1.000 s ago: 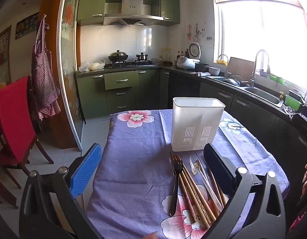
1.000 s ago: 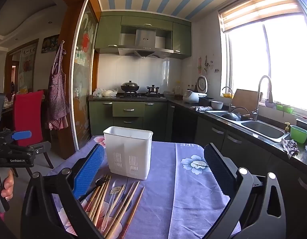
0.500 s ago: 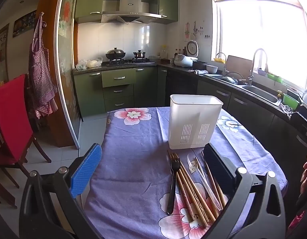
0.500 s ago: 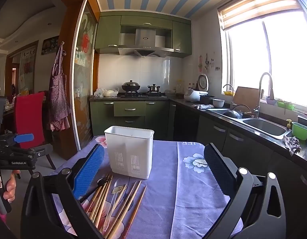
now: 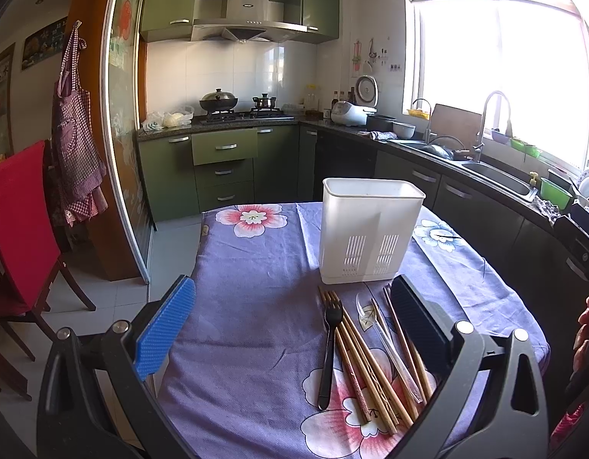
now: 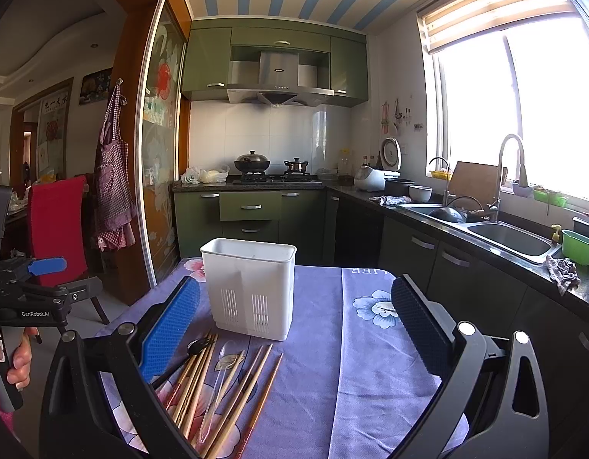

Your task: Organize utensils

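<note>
the left hand-held gripper (image 5: 290, 321) hangs wide open and holds nothing, with the black plastic fork (image 5: 327, 348) and the bundle of long wooden chopsticks (image 5: 365, 359) lying just below and between its fingers, long axes running away toward the white slotted plastic utensil holder (image 5: 370, 229) on the purple flowered surface (image 5: 252, 306). the right hand-held gripper (image 6: 294, 325), also spread wide and empty, has the same pile low to its left, so the left looks nearer. the clear plastic spoon (image 5: 386, 340) is hard to make out, and the right finger hides the outermost chopsticks.
</note>
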### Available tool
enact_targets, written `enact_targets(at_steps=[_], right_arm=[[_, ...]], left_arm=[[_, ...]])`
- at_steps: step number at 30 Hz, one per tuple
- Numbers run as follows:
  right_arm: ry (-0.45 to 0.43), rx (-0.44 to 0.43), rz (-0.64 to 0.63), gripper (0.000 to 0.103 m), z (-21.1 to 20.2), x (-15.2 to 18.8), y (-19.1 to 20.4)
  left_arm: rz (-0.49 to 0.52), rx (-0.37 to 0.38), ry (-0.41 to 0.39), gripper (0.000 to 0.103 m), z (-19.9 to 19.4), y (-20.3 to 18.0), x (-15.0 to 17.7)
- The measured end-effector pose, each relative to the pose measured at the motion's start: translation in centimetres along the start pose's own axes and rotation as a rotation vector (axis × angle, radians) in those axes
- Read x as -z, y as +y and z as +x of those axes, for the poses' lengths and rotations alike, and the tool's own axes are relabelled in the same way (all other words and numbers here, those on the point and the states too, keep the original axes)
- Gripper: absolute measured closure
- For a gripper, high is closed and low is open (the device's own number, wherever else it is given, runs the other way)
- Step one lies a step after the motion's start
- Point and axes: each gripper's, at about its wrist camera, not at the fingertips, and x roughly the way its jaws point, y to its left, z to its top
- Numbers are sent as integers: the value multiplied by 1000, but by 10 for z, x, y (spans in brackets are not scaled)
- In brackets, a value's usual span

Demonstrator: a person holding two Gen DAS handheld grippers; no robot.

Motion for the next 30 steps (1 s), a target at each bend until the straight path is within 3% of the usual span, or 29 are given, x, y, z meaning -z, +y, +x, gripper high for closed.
enact_targets(at_steps=[30], right_arm=[[15, 1, 9, 4, 2, 2, -5]], left_arm=[[1, 8, 13, 6, 2, -2, -1]])
